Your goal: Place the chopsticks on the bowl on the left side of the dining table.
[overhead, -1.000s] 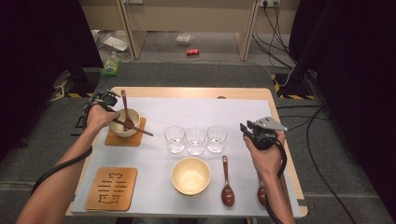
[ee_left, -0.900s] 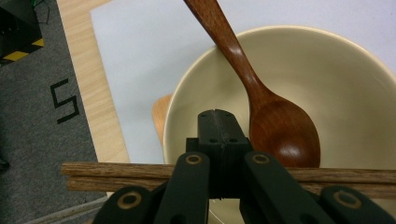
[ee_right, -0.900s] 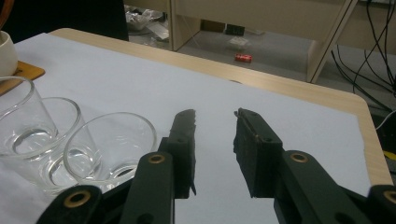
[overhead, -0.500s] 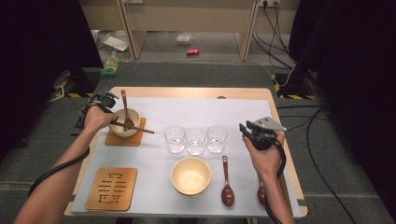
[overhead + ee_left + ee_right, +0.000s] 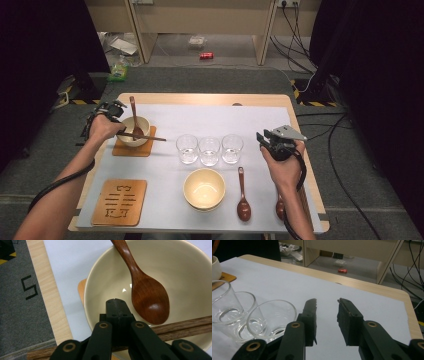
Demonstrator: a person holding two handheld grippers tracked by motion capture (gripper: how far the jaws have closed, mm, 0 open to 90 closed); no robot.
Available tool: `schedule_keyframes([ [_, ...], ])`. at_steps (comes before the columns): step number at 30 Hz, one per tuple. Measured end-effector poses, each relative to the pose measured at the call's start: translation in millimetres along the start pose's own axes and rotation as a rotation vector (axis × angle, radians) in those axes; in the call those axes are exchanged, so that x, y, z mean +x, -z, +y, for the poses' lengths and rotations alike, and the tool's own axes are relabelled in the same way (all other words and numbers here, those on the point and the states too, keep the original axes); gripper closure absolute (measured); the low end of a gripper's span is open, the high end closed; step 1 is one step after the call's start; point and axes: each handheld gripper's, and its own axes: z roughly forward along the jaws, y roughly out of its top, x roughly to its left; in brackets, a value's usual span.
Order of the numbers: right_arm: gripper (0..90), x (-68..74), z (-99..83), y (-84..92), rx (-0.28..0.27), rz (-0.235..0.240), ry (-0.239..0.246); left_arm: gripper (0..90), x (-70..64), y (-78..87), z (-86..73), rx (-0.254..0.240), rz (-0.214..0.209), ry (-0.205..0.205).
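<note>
A cream bowl (image 5: 126, 136) stands on a wooden coaster (image 5: 131, 149) at the table's left. A brown wooden spoon (image 5: 133, 111) leans in it and a pair of chopsticks (image 5: 151, 138) lies across its rim. In the left gripper view my left gripper (image 5: 116, 301) is shut, its tips touching above the bowl's (image 5: 190, 277) inside beside the spoon's head (image 5: 147, 295). The chopsticks (image 5: 185, 326) pass under its jaws; whether they are gripped I cannot tell. My right gripper (image 5: 272, 140) hovers open and empty right of three glasses (image 5: 209, 150).
A second cream bowl (image 5: 204, 187) sits empty at the front middle, with two brown spoons (image 5: 243, 202) (image 5: 280, 207) to its right. A bare carved coaster (image 5: 120, 201) lies front left. The nearest glass (image 5: 270, 317) stands just left of my right gripper (image 5: 327, 301).
</note>
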Motion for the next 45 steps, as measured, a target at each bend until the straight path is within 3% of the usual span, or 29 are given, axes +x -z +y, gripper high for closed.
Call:
schedule_keyframes([
  [21,67.8,-0.8,0.2,-0.1,0.005,-0.002,0.003,89.8,-2.5,1.1,-3.9,0.012,-0.018,0.007],
  [33,67.7,-0.8,0.4,-0.3,0.002,-0.003,0.005,89.7,-0.2,2.5,-5.7,-0.017,-0.029,0.020],
  [36,67.7,-1.0,0.3,-0.1,0.003,-0.005,0.004,89.4,1.3,5.6,-6.4,-0.046,-0.029,0.031],
  [39,67.6,-1.9,0.2,1.0,0.005,-0.008,0.002,85.4,6.2,13.3,-7.8,-0.111,-0.029,0.073],
  [45,67.5,-5.5,-2.1,4.8,0.003,-0.016,-0.003,87.9,24.2,30.4,-15.4,-0.187,0.029,0.112],
])
